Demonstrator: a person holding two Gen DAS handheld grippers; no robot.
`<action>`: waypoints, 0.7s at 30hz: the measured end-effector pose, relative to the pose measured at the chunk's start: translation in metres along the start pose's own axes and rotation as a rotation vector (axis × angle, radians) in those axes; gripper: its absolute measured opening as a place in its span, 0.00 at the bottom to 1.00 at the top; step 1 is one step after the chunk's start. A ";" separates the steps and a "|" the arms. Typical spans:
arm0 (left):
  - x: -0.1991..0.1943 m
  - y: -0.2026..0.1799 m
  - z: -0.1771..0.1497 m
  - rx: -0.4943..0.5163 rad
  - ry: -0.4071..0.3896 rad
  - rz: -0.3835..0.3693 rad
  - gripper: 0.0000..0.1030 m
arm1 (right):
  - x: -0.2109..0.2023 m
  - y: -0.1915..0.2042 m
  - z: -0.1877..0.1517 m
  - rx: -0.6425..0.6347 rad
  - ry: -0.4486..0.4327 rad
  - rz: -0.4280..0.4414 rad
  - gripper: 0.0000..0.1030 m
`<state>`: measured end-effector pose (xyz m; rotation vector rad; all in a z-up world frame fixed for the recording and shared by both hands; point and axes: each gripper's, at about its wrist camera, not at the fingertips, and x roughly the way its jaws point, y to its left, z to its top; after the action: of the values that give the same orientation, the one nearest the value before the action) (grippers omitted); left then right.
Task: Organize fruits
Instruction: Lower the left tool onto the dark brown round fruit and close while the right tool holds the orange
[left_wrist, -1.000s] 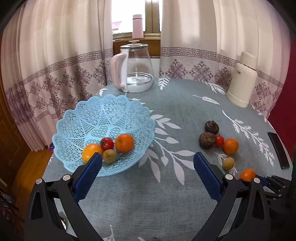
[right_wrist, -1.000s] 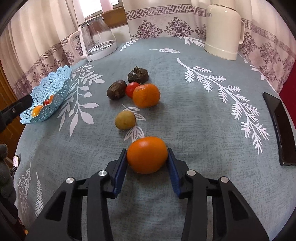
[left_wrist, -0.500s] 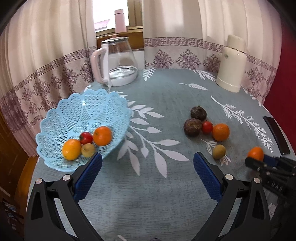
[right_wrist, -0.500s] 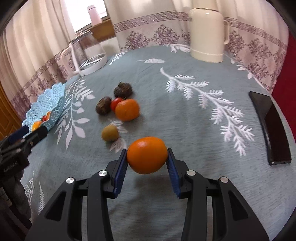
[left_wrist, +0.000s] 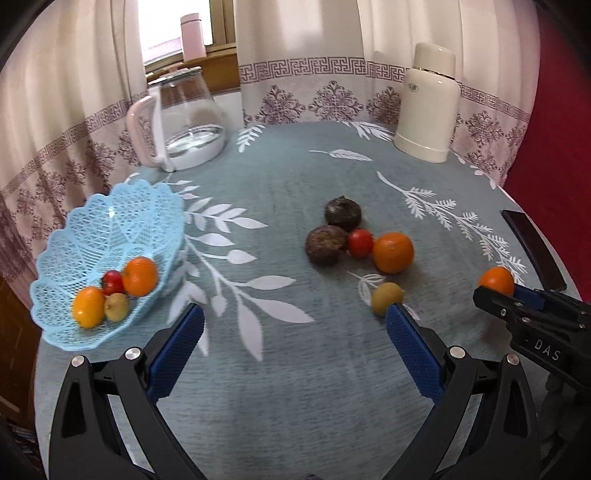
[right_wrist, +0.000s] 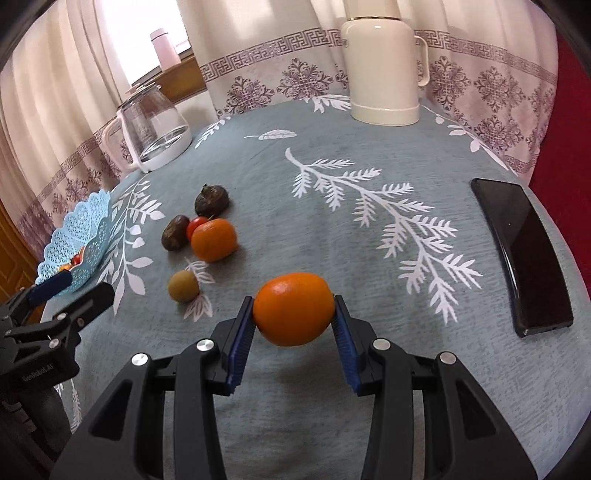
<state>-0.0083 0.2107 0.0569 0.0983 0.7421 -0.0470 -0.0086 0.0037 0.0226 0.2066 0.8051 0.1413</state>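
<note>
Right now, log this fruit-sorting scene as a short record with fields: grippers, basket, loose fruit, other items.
right gripper: shut on a round orange, held above the grey leaf-print tablecloth
left gripper: open, empty
blue lattice plastic basket: holds two orange fruits, a small red tomato and a small yellow-green fruit
loose fruit: two dark brown fruits, red tomato, orange citrus, yellow-green fruit
other items: glass kettle, cream thermos jug, black phone
</note>
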 end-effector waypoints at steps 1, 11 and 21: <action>0.003 -0.003 0.001 -0.001 0.008 -0.008 0.97 | 0.001 -0.002 0.001 0.005 0.000 0.001 0.41; 0.035 -0.013 0.015 0.021 0.038 -0.022 0.97 | 0.007 -0.009 -0.002 0.027 0.014 0.039 0.41; 0.075 -0.011 0.034 0.019 0.085 -0.055 0.68 | 0.011 -0.014 -0.004 0.049 0.025 0.075 0.41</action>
<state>0.0689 0.1960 0.0298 0.0978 0.8290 -0.1031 -0.0034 -0.0069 0.0096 0.2820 0.8264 0.1951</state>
